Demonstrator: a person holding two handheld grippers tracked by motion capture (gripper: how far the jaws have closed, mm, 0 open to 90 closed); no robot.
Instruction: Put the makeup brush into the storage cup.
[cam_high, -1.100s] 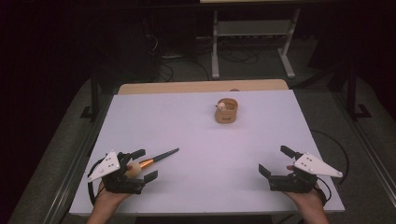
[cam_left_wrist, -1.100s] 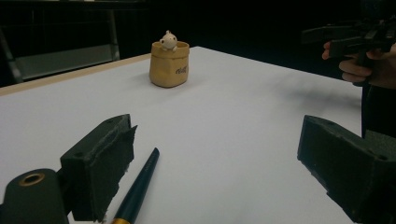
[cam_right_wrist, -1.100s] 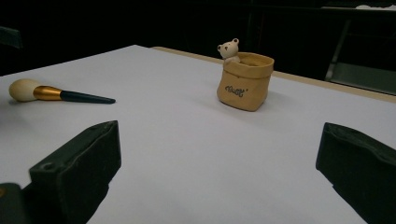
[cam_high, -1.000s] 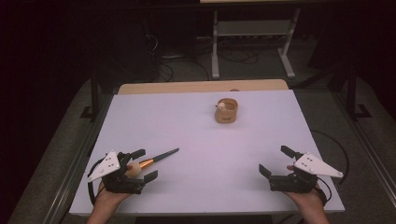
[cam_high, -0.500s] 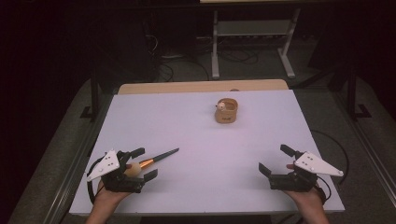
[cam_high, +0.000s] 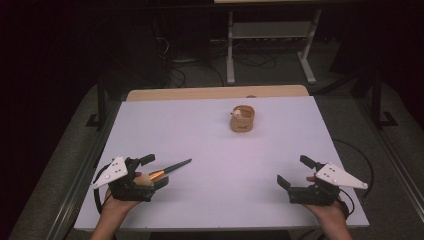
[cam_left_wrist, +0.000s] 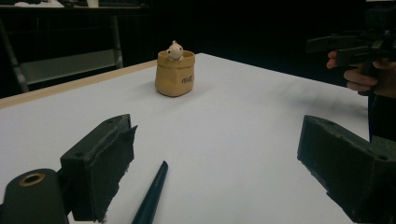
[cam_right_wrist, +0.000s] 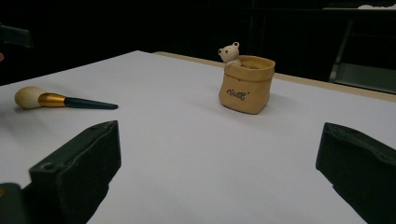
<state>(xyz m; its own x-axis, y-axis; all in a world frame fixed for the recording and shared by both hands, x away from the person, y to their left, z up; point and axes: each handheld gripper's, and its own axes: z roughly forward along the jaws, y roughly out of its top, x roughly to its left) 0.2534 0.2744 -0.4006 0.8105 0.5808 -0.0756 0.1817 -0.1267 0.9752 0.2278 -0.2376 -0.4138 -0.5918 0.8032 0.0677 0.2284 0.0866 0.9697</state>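
Observation:
A makeup brush with a cream head, gold ferrule and dark handle lies on the white table at the front left. My left gripper stands open, its jaws on either side of the brush's head end without touching it. The dark handle runs out between those jaws in the left gripper view. My right gripper rests open and holds nothing at the front right. A tan bag-shaped holder with a small bear figure stands upright at the back centre. The holder and brush are also in the right gripper view.
A wooden strip borders the table's far edge. A metal stand and cables sit on the dark floor beyond. Broad bare tabletop lies between both grippers and the holder. The other hand's gripper is at the upper right of the left gripper view.

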